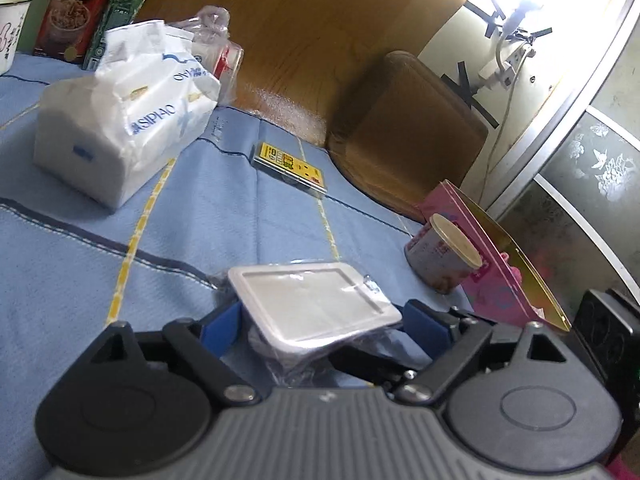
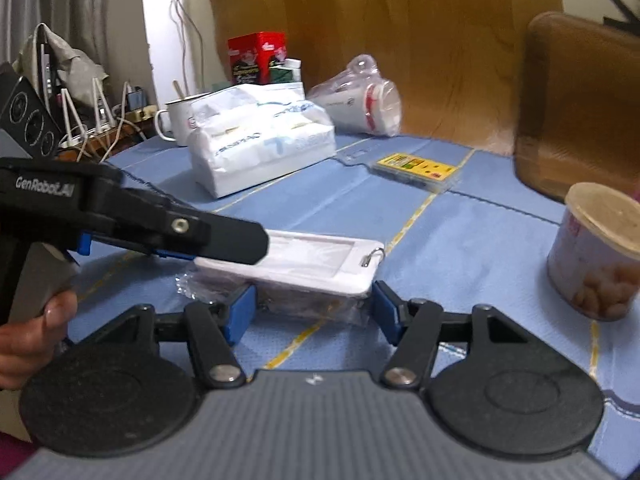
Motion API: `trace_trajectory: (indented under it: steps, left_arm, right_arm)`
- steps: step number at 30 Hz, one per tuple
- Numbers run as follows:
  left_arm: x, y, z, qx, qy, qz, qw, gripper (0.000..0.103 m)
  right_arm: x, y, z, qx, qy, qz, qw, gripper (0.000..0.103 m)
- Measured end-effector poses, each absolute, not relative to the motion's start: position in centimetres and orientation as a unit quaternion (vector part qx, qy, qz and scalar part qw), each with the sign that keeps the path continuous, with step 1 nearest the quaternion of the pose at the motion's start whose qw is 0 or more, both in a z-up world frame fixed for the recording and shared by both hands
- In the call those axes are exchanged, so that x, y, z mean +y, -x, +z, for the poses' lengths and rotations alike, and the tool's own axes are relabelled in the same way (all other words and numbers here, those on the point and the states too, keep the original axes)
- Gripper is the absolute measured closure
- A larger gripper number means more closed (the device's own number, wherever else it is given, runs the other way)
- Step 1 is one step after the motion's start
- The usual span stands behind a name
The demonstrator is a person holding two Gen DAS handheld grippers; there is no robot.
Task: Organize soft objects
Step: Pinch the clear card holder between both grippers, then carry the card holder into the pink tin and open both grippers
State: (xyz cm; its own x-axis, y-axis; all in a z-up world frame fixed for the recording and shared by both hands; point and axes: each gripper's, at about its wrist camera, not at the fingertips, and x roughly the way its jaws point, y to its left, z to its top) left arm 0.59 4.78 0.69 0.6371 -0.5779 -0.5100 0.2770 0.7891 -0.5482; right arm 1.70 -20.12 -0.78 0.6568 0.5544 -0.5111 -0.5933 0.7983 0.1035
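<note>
1. The white card holder point(image 1: 316, 304), in clear wrap, sits low centre of both views, above the blue tabletop point(image 1: 80, 240).
2. The left hand-held gripper point(image 1: 320, 320) clamps its long sides.
3. The right hand-held gripper point(image 2: 312, 304) brackets it, pads not visibly pressing.
4. Close the right squarely before freeing the left.

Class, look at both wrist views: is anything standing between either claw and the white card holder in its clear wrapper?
Nothing visible does. The white card holder already lies between the blue pads of the left claw, and the right claw has it directly in front, one pad at each end.
</note>
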Motion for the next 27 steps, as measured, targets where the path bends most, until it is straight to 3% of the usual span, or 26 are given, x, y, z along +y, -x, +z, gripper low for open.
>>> trace_trajectory:
  steps: [3,12,19,27]
  left_arm:
    - [4.6,-0.5,0.8,0.351,0.225,-0.252,0.873,0.02]
    - [-1.2,-0.8,4.6,0.323,0.181,-0.316,0.874,0.021]
    - [-11.1,-2.8,8.8,0.293,0.131,-0.409,0.854,0.02]
    - [-23.8,-4.6,7.4,0.321,0.071,-0.464,0.823,0.018]
  right_arm:
    - [-21.1,-1.1,-0.5,0.263,0.011,0.299,0.917,0.042]
    - [-24.5,2.8,2.1,0.166,-0.02,0.204,0.965,0.043]
    - [-31.0,5.1,4.6,0.09,-0.031,0.085,0.992,0.043]
    - [-39.8,5.4,3.6,0.094,-0.058,-0.027,0.993,0.042]
